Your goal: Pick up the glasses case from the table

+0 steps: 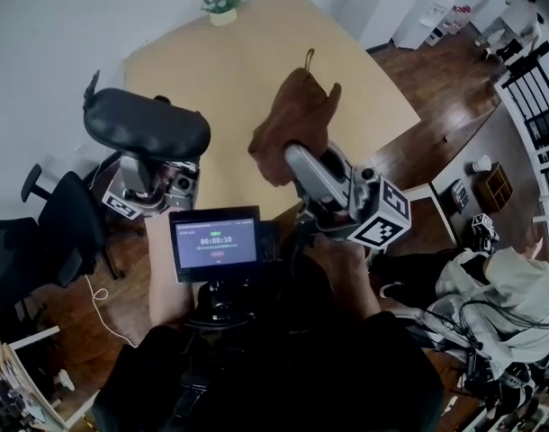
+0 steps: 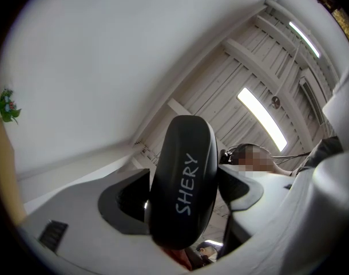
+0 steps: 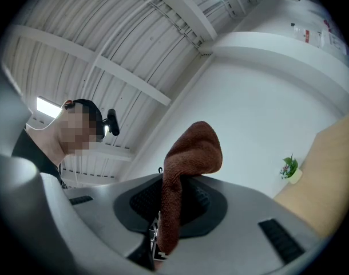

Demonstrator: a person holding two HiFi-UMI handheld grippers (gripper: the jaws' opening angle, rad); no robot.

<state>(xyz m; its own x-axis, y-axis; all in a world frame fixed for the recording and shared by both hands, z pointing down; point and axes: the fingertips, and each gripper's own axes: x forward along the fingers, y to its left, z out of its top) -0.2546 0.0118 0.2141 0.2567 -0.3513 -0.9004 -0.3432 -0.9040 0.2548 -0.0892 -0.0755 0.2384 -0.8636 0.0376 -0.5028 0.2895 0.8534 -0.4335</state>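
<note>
The black glasses case (image 1: 147, 124) is lifted off the wooden table (image 1: 220, 70), and my left gripper (image 1: 154, 167) is shut on it from below. In the left gripper view the case (image 2: 189, 153), printed "SHERY", stands clamped between both jaws of the left gripper (image 2: 183, 195), which points up at the ceiling. My right gripper (image 1: 303, 158) is also raised and is shut on a brown cloth (image 1: 292, 120). In the right gripper view the cloth (image 3: 191, 153) sticks up and folds over between the jaws of the right gripper (image 3: 173, 204).
A small potted plant (image 1: 222, 5) stands at the table's far edge. A mounted screen (image 1: 215, 241) sits between my arms. A black office chair (image 1: 49, 214) stands at the left, and a light heap of fabric and cables (image 1: 504, 286) lies at the right.
</note>
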